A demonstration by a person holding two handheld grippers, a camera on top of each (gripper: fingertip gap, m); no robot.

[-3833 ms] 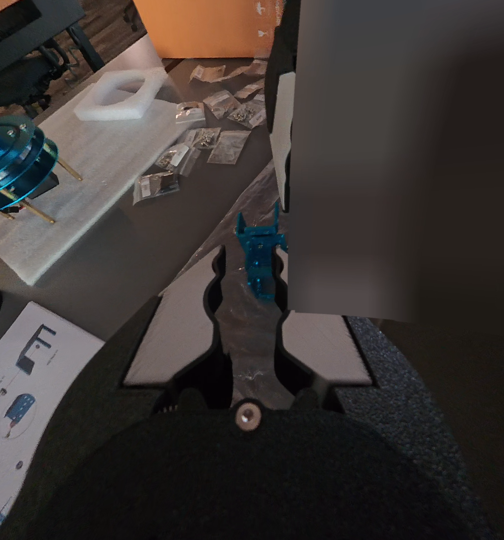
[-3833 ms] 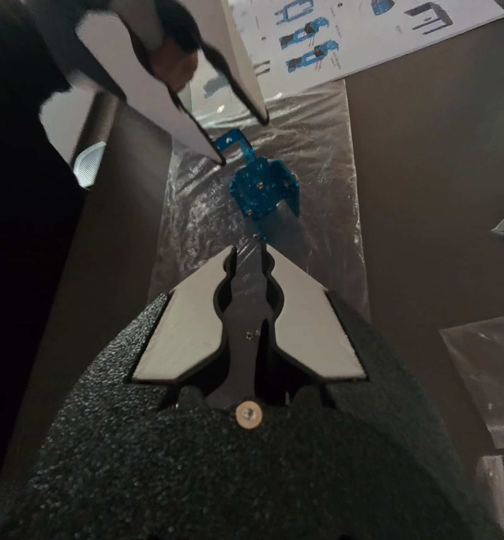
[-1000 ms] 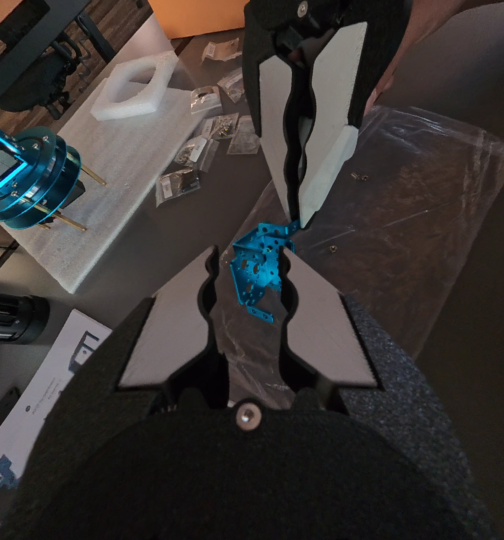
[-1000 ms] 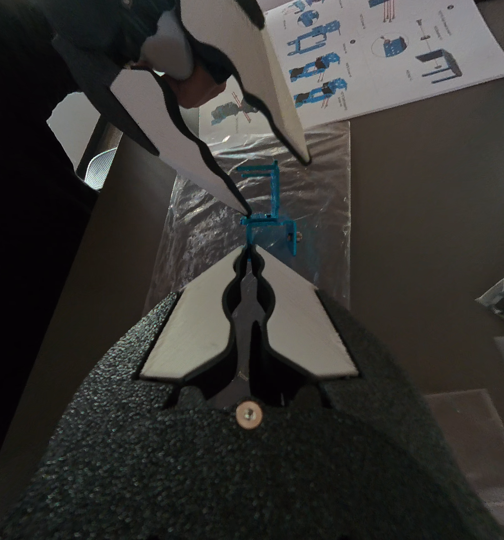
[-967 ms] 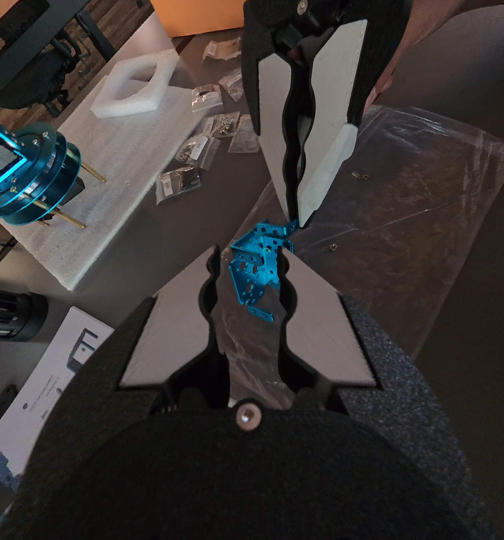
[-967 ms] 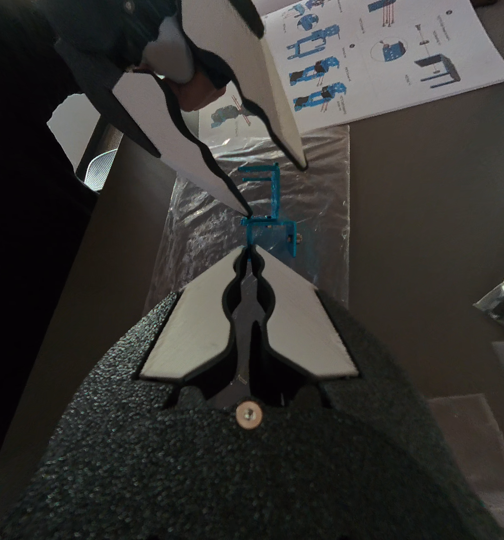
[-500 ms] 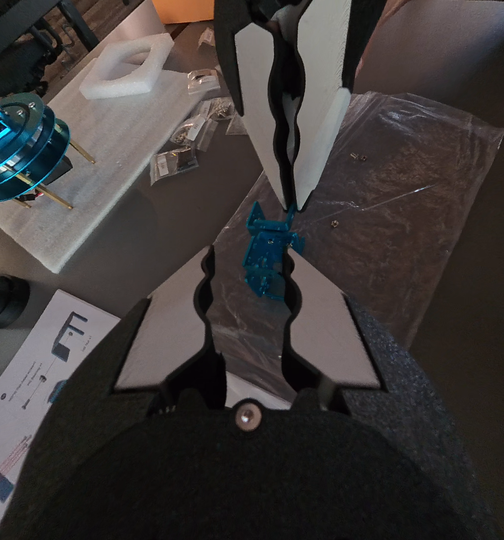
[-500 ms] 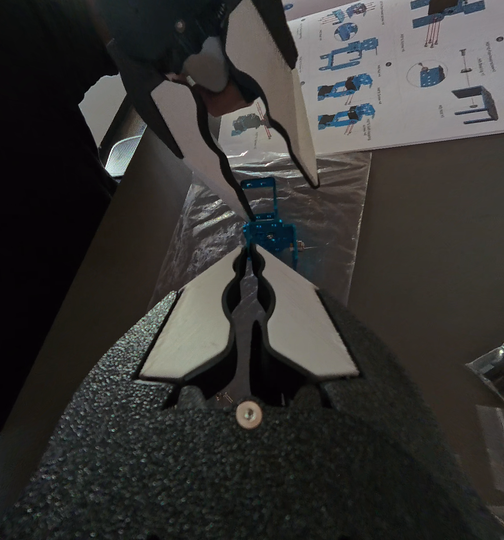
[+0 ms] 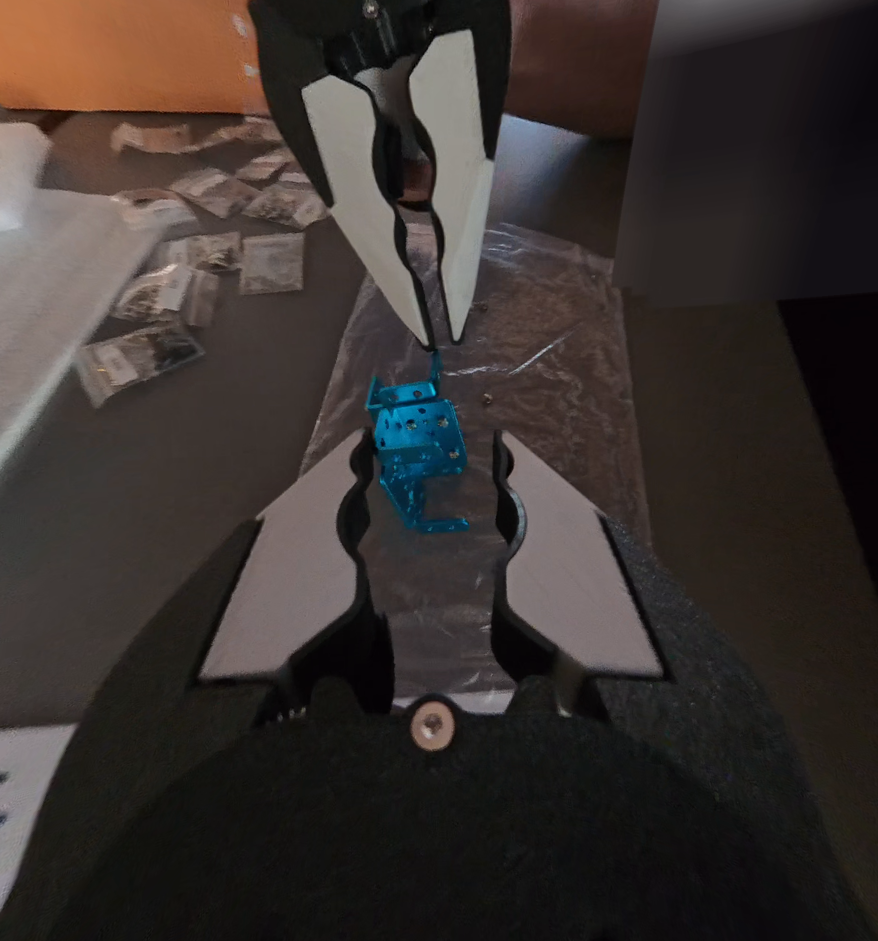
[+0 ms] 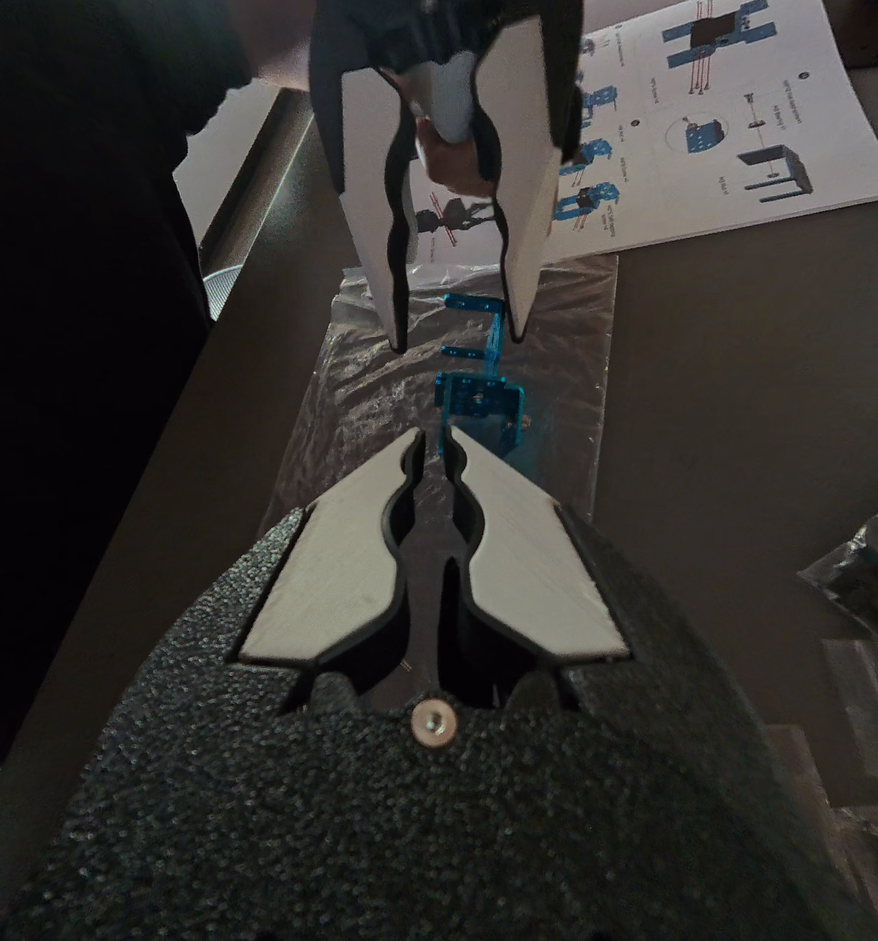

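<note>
On the far left lies one white foam slab [image 9: 44, 265], blurred. The round blue assembly that stood on it half a second ago is out of my left view. Beside the slab is a scatter of small clear bags [image 9: 253, 265], too smeared to count, and behind them one orange box [image 9: 111, 51]. One printed instruction sheet [image 10: 732, 127] lies past the far end of the plastic sheet.

My left gripper [image 9: 431, 438] is spread wider than it was half a second ago and grasps nothing. The one blue bracket [image 9: 416, 443] lies on the one clear plastic sheet [image 9: 554, 366], between my two left fingers. It is just beside the finger on the picture's left and well apart from the other one. Earlier it sat against that other finger. I cannot tell whether it touches either finger now. In the right wrist view the bracket's far U-shaped end lies between those same spread fingertips.

Two tiny loose screws [image 9: 486, 398] lie on the plastic to the right of the bracket.

My right gripper [image 10: 435, 432] comes in from the opposite side, at the bracket's upright flange. Half a second ago its fingers were pinched on that flange. Now they have eased a little apart. The thin flange stands in the gap against one finger, with dark space between it and the other finger. So the grip is let go and the bracket rests on the plastic. More clear bags [image 10: 874, 570] lie at the far right edge.
</note>
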